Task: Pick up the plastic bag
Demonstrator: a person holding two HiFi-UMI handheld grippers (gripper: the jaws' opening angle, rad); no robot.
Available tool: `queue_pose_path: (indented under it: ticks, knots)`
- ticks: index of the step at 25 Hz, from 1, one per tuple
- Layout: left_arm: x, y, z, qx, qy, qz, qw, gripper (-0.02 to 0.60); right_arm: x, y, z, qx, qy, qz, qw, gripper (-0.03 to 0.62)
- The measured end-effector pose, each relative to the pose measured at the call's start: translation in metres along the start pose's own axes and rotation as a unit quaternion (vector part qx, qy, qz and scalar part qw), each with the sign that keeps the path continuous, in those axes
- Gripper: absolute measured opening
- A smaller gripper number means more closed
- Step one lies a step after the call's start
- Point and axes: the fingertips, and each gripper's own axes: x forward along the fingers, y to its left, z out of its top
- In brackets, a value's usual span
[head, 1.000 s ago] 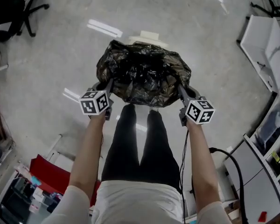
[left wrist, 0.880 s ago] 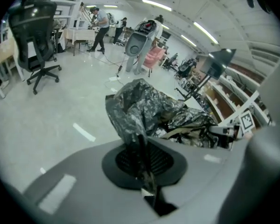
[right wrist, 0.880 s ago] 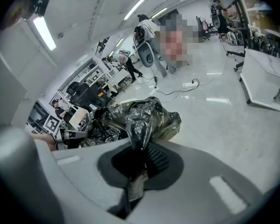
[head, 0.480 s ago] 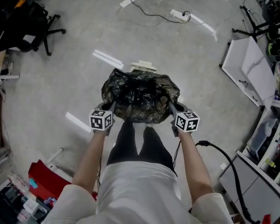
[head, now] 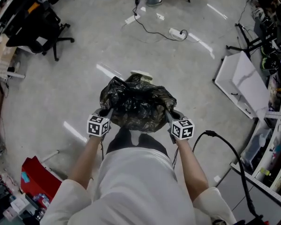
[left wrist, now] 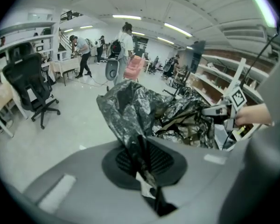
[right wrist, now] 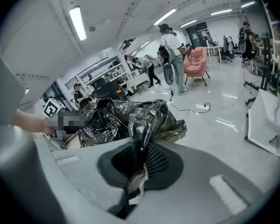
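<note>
Concrete floor (head: 75, 88) surrounds the person. Nearest, the left gripper (head: 107, 114) and right gripper (head: 168, 115) each clamp 1 thin fold of the black plastic bag (head: 138, 104), which hangs between them, apparently clear of the floor. Risk: the film may slip or tear at either pinch, dropping 1 side. Farther off, a power strip (head: 178, 33) poses a trip hazard.

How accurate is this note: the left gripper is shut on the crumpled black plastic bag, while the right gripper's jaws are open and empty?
One detail is wrong. The right gripper is not open and empty: the right gripper view shows its jaws shut on a pinched fold of the crumpled black plastic bag. The left gripper is shut on the bag, as noted.
</note>
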Motion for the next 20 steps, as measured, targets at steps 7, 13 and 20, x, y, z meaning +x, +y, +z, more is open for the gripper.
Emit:
queue_pose_path:
  ticks: [7, 13, 20]
  knots:
    - [-0.052, -0.032, -0.002, -0.003, -0.035, 0.007, 0.9993, 0.008, -0.043, 0.030, 0.021, -0.039, -0.023, 0.023, 0.999, 0.003]
    - [-0.100, -0.034, 0.012, -0.021, -0.073, 0.001, 0.9971, 0.008, -0.071, 0.062, 0.055, -0.051, -0.064, 0.030, 0.996, 0.003]
    - [-0.143, -0.021, 0.015, -0.005, -0.097, -0.014, 0.9952, 0.008, -0.091, 0.098, 0.063, -0.031, -0.103, 0.014, 0.994, 0.002]
